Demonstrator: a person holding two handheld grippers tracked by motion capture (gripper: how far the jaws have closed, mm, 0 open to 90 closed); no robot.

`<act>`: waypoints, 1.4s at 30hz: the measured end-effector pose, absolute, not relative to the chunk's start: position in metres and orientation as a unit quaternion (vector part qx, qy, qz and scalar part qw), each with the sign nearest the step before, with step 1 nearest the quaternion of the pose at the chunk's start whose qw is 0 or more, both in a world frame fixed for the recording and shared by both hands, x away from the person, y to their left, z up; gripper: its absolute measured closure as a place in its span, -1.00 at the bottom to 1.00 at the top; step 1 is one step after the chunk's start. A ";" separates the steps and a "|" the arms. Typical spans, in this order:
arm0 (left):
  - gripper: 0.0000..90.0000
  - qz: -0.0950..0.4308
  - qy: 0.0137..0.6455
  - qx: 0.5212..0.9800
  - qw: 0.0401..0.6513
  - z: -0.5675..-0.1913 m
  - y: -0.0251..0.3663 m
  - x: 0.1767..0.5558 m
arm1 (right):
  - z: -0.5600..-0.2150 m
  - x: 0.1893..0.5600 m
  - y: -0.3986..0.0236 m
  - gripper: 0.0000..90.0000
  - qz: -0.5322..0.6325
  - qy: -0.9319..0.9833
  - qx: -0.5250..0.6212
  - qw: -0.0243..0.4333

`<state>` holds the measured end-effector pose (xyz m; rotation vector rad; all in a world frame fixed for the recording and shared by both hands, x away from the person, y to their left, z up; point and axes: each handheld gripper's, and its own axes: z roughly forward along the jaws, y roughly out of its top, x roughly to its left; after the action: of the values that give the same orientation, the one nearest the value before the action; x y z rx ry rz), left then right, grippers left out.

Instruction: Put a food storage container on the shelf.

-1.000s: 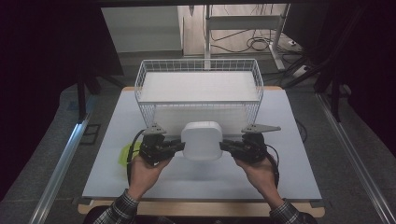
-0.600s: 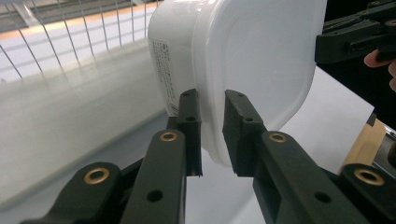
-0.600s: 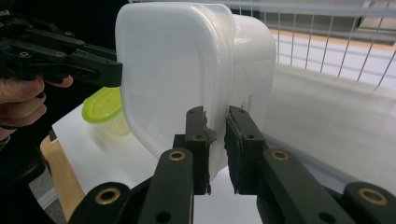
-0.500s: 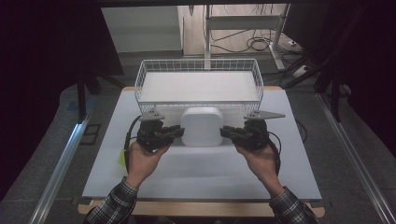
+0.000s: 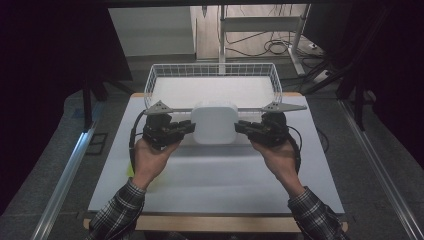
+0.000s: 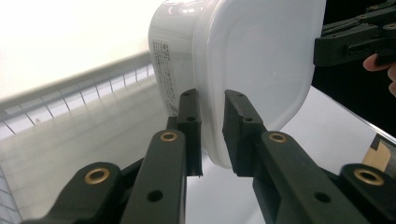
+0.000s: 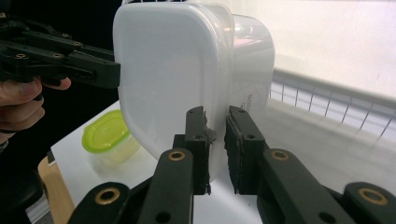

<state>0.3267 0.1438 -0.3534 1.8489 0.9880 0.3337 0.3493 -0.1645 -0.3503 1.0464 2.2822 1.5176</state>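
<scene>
A white lidded plastic container (image 5: 215,125) hangs in the air just in front of the wire basket (image 5: 150,85), its lid facing up in the high view. My left gripper (image 5: 191,127) is shut on the lid rim at its left side. My right gripper (image 5: 239,126) is shut on the rim at its right side. In the left gripper view the jaws (image 6: 212,100) pinch the edge of the container (image 6: 261,60), with the other gripper's tip (image 6: 320,49) beyond. In the right gripper view my jaws (image 7: 215,114) clamp the container's (image 7: 168,70) rim.
The white wire basket (image 7: 327,102) stands at the table's far edge with a bare white floor. A small tub with a yellow-green lid (image 7: 109,135) sits on the white table top (image 5: 215,175) near the left side. Dark floor and metal rails flank the table.
Both hands have risen and moved away from the person toward the basket, carrying the white container between them. The grips have not changed.
</scene>
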 end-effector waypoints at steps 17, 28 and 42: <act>0.73 0.159 0.408 0.750 0.496 -0.310 0.150 0.351 | -0.304 0.377 -0.155 0.77 0.531 0.766 0.337 0.130; 0.73 0.159 0.416 0.745 0.496 -0.295 0.149 0.384 | -0.291 0.406 -0.152 0.76 0.537 0.754 0.353 0.136; 0.69 0.147 0.428 0.739 0.499 -0.310 0.148 0.405 | -0.303 0.430 -0.152 0.74 0.528 0.751 0.377 0.119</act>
<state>0.4053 0.1478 -0.3104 1.7886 1.0360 0.3562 0.4299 -0.1518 -0.3029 1.1026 2.1973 1.5449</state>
